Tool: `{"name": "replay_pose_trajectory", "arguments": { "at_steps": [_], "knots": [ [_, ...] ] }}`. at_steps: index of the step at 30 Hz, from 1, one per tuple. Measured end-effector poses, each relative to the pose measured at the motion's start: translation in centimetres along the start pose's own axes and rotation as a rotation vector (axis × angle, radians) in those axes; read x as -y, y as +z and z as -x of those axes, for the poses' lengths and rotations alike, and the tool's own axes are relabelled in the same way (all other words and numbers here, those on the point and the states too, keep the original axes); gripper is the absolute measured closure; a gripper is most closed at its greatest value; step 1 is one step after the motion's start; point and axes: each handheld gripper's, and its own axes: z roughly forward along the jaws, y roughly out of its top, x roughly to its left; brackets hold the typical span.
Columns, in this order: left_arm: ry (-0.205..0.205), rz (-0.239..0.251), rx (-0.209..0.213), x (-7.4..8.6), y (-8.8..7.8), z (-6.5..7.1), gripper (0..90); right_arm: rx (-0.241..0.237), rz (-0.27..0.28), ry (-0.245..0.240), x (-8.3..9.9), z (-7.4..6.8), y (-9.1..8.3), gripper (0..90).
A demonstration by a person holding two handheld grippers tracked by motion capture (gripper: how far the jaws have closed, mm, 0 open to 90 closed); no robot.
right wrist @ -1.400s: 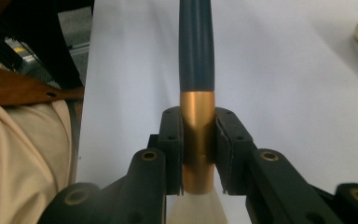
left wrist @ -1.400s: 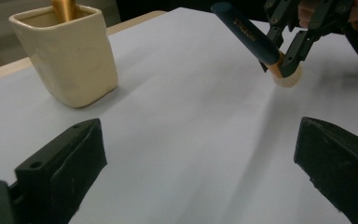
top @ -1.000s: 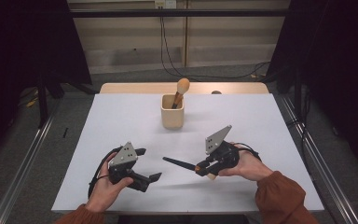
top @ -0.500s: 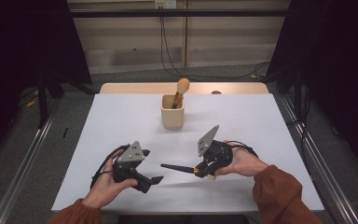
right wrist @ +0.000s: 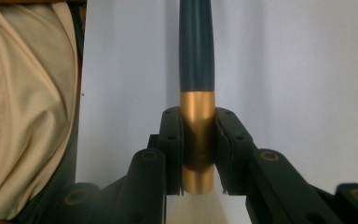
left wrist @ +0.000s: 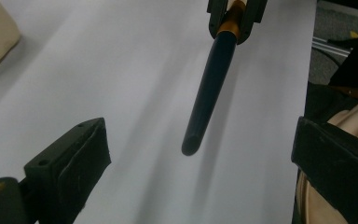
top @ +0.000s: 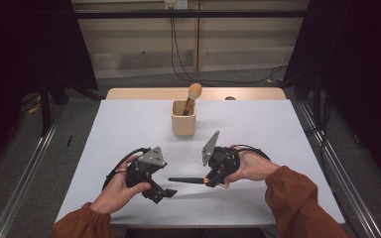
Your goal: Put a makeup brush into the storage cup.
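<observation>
The right gripper is pinching a dark-handled brush by its gold ferrule, holding it level above the white tabletop near the front edge, roughly midway between the left and right edges, with the handle pointing toward the left gripper. The left gripper's jaws are standing spread with nothing between them, and in the left gripper view the handle's blunt tip is hanging just ahead of the gap, not touching either pad. A cream holder with another brush leaning in it is sitting near the tabletop's back edge, well apart from both grippers.
</observation>
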Motion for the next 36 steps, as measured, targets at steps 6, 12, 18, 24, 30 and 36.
{"name": "replay_pose_trajectory", "arguments": {
  "at_steps": [6,12,18,24,30,36],
  "knots": [
    [0.020,-0.056,0.031,-0.7,0.9,-0.1,4.6,-0.009,-0.036,-0.020,-0.7,0.1,0.3,74.6],
    [0.026,-0.117,0.065,-1.3,2.0,-0.7,5.6,-0.016,-0.057,-0.037,-1.3,0.2,0.7,74.6],
    [0.046,-0.140,0.094,-1.8,2.8,-0.6,7.7,-0.025,-0.075,-0.045,-1.9,-0.1,1.0,74.6],
    [0.052,-0.091,0.093,-1.9,3.1,-0.5,21.5,-0.013,-0.062,-0.054,-2.2,-0.2,1.0,74.6],
    [0.049,-0.107,0.102,-1.9,3.7,-0.6,31.9,-0.008,-0.050,-0.065,-2.3,-0.1,1.1,74.6],
    [0.031,-0.098,0.123,-2.0,4.0,-0.8,42.0,-0.004,-0.036,-0.077,-2.5,-0.2,1.2,74.6]
  ]
}}
